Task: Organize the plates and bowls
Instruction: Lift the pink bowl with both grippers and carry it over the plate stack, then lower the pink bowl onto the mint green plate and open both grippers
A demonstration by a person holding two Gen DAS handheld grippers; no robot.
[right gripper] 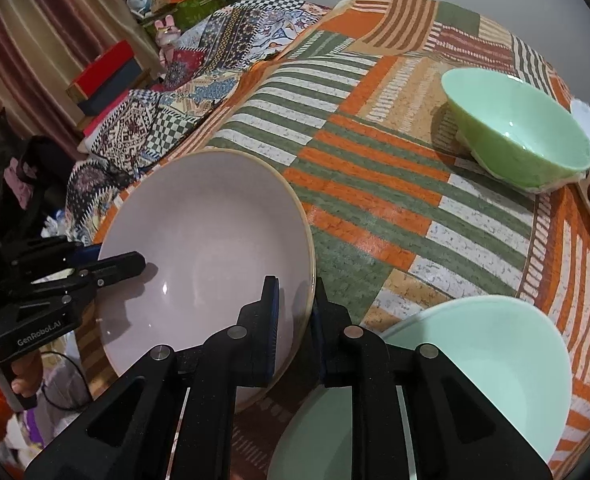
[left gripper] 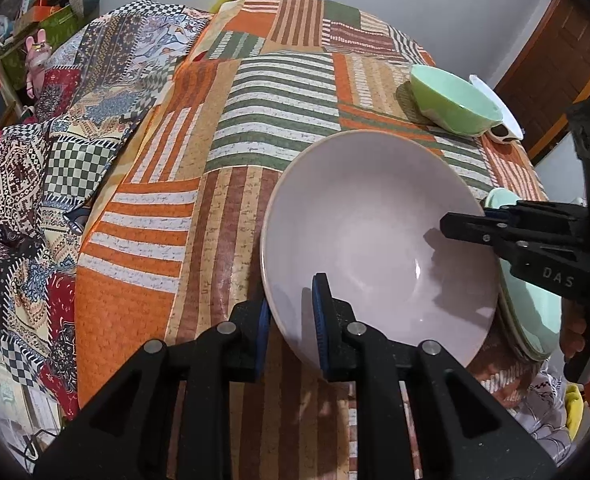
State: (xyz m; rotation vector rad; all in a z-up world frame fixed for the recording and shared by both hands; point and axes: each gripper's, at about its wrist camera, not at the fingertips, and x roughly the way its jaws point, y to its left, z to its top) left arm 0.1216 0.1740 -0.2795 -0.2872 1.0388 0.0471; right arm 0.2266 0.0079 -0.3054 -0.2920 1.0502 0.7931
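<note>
Lifting the pink bowl with both grippers

I have the left gripper (left gripper: 291, 316) and right gripper (right gripper: 295, 312) each clamped on the pink bowl's (left gripper: 367, 232) rim, frame centre. I should keep it level and lower it gently onto the mint plates (right gripper: 495, 344), lower right.
</note>
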